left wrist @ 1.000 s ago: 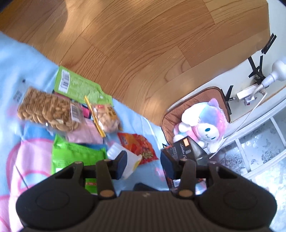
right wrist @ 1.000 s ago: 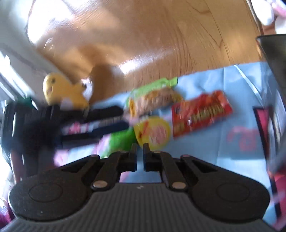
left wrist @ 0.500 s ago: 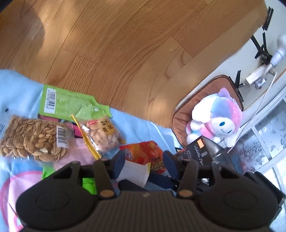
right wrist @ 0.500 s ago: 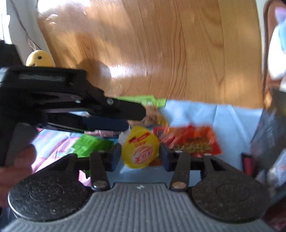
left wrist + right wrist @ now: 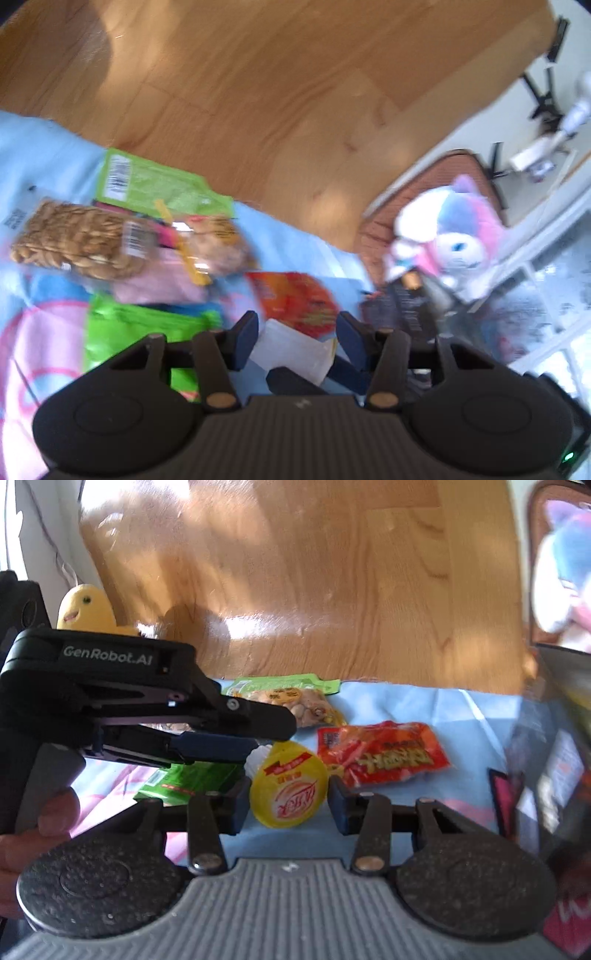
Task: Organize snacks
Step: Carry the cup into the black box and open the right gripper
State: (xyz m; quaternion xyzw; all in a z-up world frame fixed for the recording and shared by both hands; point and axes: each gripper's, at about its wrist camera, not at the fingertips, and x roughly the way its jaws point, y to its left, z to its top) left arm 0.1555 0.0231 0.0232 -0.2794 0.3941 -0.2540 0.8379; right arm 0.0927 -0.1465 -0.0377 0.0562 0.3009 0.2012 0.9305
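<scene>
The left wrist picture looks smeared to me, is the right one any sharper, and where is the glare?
Left wrist view: motion blur smears the nut bag and plush toy. Right wrist view: sharper in the middle, the yellow-lidded cup is readable, edges smeared; sun glare whitens the wooden floor. Both bend straight lines, fisheye style.

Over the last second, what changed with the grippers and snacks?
The right gripper has just been opening, from shut, and now brackets the yellow-lidded cup without gripping. The left gripper swung in beside it, open. Red packet and nut bags unmoved.
</scene>
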